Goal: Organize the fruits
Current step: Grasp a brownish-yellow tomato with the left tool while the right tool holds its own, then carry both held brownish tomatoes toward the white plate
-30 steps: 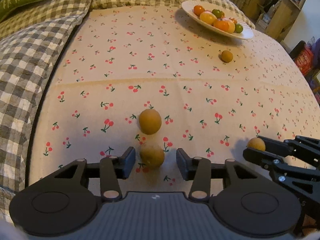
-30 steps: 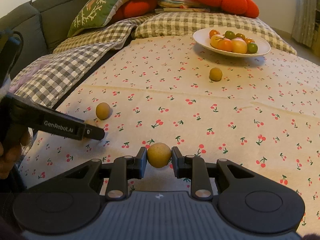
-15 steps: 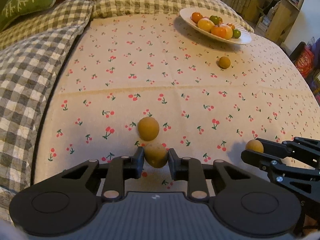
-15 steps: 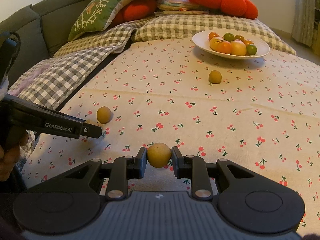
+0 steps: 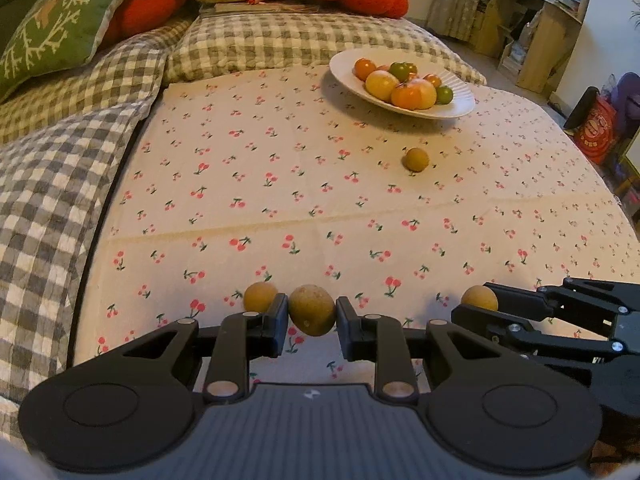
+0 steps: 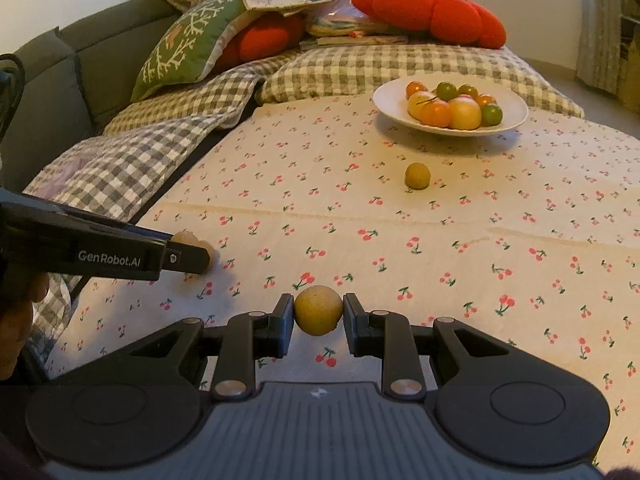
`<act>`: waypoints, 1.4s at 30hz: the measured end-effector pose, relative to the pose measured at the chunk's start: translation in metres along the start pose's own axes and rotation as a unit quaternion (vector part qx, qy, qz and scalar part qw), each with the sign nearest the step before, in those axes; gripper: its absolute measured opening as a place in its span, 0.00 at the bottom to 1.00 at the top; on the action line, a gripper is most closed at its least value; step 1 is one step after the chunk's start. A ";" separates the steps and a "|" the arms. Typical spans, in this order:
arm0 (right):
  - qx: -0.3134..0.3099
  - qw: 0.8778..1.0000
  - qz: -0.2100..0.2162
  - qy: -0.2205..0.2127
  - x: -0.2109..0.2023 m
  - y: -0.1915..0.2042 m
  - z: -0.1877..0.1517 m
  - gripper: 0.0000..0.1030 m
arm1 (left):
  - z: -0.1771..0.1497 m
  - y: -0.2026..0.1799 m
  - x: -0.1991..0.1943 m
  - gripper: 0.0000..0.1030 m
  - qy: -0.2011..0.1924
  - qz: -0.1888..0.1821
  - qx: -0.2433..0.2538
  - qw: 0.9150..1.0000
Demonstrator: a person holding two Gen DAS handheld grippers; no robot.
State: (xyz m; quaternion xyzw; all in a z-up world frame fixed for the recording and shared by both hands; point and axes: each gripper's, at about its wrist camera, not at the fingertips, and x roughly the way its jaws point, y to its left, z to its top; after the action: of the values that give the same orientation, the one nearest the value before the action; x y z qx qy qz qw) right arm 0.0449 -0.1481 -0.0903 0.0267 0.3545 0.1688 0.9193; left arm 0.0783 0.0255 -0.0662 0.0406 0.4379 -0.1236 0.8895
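The left gripper [image 5: 312, 316] grasps a round brownish-yellow fruit [image 5: 312, 310] above the near cherry-print cloth [image 5: 320, 200], a second loose fruit [image 5: 259, 297] just left of it. The right gripper [image 6: 318, 316] clamps a similar yellow fruit [image 6: 318, 309]. Far right, another brown fruit [image 5: 416, 159] lies near the white plate [image 5: 348, 74] of tomatoes.

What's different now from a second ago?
The left gripper closed its fingers on a brown fruit that lay between them on the cherry-print cloth, and has begun lifting it. The right gripper still holds its yellow fruit. The plate and two loose fruits stayed put.
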 end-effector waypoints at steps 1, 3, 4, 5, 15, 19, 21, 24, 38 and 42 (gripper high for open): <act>0.001 1.000 0.000 -0.001 0.000 -0.001 0.001 0.23 | 0.001 -0.001 0.001 0.18 0.000 -0.001 0.000 1.000; 0.003 1.000 0.000 -0.003 0.000 -0.003 0.002 0.23 | 0.002 -0.003 0.002 0.18 0.000 -0.002 0.001 1.000; 0.004 1.000 0.001 -0.004 -0.001 -0.004 0.004 0.23 | 0.002 -0.003 0.002 0.18 0.000 -0.002 0.001 1.000; 0.005 1.000 0.001 -0.005 -0.001 -0.004 0.005 0.23 | 0.003 -0.004 0.003 0.18 0.000 -0.002 0.001 1.000; 0.026 1.000 0.011 -0.012 -0.002 -0.017 0.019 0.23 | 0.013 -0.004 0.009 0.18 -0.003 -0.005 -0.013 1.000; 0.023 1.000 0.010 -0.017 -0.002 -0.021 0.028 0.23 | 0.020 -0.008 0.010 0.18 -0.008 -0.015 -0.017 1.000; 0.021 0.999 0.008 -0.023 -0.003 -0.025 0.034 0.23 | 0.025 -0.009 0.011 0.18 -0.012 -0.017 -0.018 1.000; 0.023 0.999 0.002 -0.031 -0.004 -0.035 0.047 0.23 | 0.035 -0.010 0.015 0.18 -0.017 -0.018 -0.019 1.000; 0.075 0.995 -0.014 -0.059 0.027 -0.099 0.113 0.23 | 0.104 -0.028 0.052 0.18 -0.046 -0.032 -0.018 0.998; 0.092 0.994 -0.013 -0.060 0.039 -0.117 0.120 0.23 | 0.128 -0.036 0.068 0.18 -0.053 -0.039 -0.014 0.998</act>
State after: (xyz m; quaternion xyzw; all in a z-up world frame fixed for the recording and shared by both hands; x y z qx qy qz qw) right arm 0.1848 -0.2369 -0.0456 0.1162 0.3132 0.1216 0.9347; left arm 0.2072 -0.0449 -0.0404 0.0041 0.3931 -0.1538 0.9065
